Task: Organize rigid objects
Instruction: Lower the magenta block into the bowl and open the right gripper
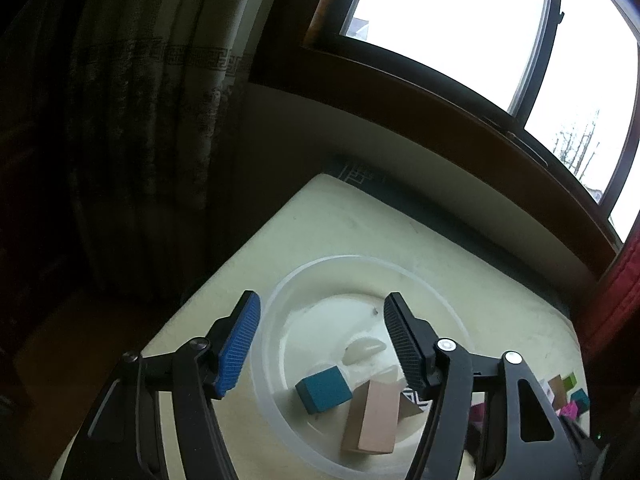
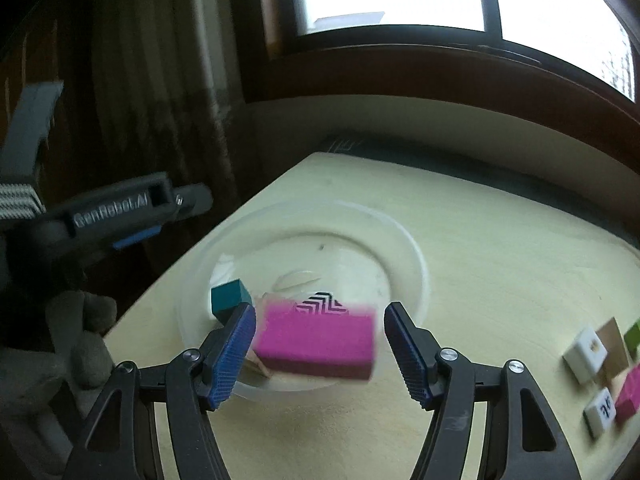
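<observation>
A clear plastic bowl sits on the pale table. Inside lie a teal cube, a tan block and a block with a black-and-white zigzag pattern. My left gripper hangs open above the bowl, holding nothing. In the right wrist view, my right gripper is open over the bowl's near rim. A blurred magenta block lies between its fingers, with a gap on the right side. The teal cube and zigzag block show behind it.
Several loose blocks lie at the table's right: white, tan, green, magenta. The left gripper body and a gloved hand are at the left. A window sill and curtain stand behind the table.
</observation>
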